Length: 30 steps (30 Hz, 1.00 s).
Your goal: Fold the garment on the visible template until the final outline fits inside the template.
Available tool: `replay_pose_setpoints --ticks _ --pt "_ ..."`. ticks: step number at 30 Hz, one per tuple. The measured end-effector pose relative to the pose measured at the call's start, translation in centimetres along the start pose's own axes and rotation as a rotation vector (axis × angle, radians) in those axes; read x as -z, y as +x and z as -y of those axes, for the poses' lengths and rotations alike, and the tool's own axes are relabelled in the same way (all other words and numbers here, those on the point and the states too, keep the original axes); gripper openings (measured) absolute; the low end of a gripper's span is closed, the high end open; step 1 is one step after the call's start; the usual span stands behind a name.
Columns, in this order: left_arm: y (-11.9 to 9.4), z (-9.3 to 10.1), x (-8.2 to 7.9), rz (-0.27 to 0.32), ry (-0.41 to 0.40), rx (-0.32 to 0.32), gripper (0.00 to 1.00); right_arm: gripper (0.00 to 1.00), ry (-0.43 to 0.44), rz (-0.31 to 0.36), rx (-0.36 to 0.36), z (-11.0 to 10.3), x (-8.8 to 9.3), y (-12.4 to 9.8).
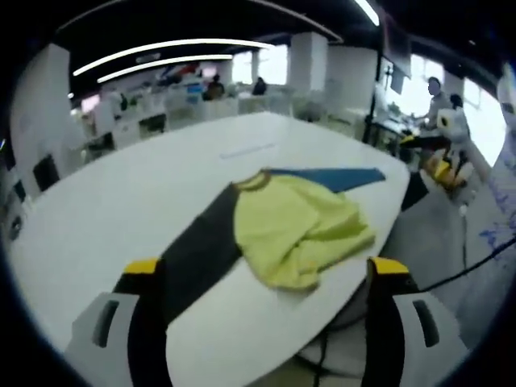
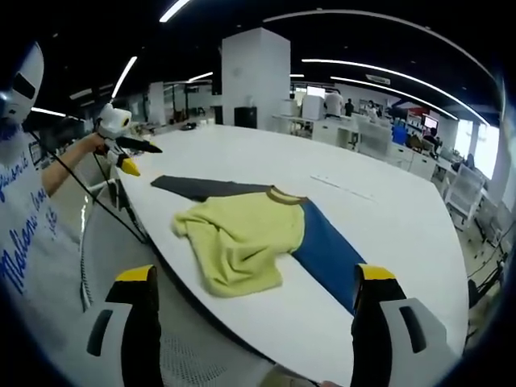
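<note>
The yellow shirt (image 1: pixel 302 230) lies crumpled across a dark-and-blue template (image 2: pixel 322 250) near the edge of the white table (image 1: pixel 121 201). Both grippers (image 1: pixel 270 278) (image 2: pixel 254 282) hover wide open, their fingers holding nothing. The shirt looks light, soft and floppy; best pinched at a hem or sleeve corner. No readable labels.

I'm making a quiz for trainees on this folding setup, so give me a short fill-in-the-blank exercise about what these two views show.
1. The garment lying on the white table is mostly ____ in colour.
2. The template under the garment has a dark half and a ____ half.
3. The garment's collar is trimmed in ____.
4. The jaws of the right gripper stand ____, holding nothing.

Missing words: yellow; blue; brown; open
</note>
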<state>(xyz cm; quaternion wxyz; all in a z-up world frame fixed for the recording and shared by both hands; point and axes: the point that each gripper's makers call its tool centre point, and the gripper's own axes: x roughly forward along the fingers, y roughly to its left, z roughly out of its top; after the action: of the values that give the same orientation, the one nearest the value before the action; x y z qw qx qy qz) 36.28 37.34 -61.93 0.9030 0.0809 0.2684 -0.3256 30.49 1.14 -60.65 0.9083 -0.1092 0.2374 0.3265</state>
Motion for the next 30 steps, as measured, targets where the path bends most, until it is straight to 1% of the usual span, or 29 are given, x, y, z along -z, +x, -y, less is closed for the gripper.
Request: replay_pose_setpoints --ticks 5,9,17,20,24,30 --pt "-0.3 0.3 -0.3 0.007 0.000 -0.013 1.00 1.00 -0.001 -0.004 0.004 0.1 0.0 0.0" --pt "-0.7 0.3 -0.8 0.028 -0.012 -0.032 1.00 1.00 0.001 -0.008 0.006 0.0 0.1 0.1" --pt "-1.3 1.7 -1.8 0.048 0.009 -0.021 1.00 1.00 0.004 -0.003 0.002 -0.2 -0.1 0.3" --pt "-1.2 2.0 -1.7 0.042 0.024 -0.029 1.00 1.00 0.007 -0.001 0.009 -0.1 -0.2 0.3" --pt "-1.3 2.7 -1.6 0.035 0.022 -0.012 1.00 1.00 0.012 -0.001 0.023 0.3 -0.2 0.2" --pt "-1.4 3.7 -1.9 0.044 0.012 -0.007 1.00 1.00 0.020 -0.001 0.020 0.2 0.0 0.2"
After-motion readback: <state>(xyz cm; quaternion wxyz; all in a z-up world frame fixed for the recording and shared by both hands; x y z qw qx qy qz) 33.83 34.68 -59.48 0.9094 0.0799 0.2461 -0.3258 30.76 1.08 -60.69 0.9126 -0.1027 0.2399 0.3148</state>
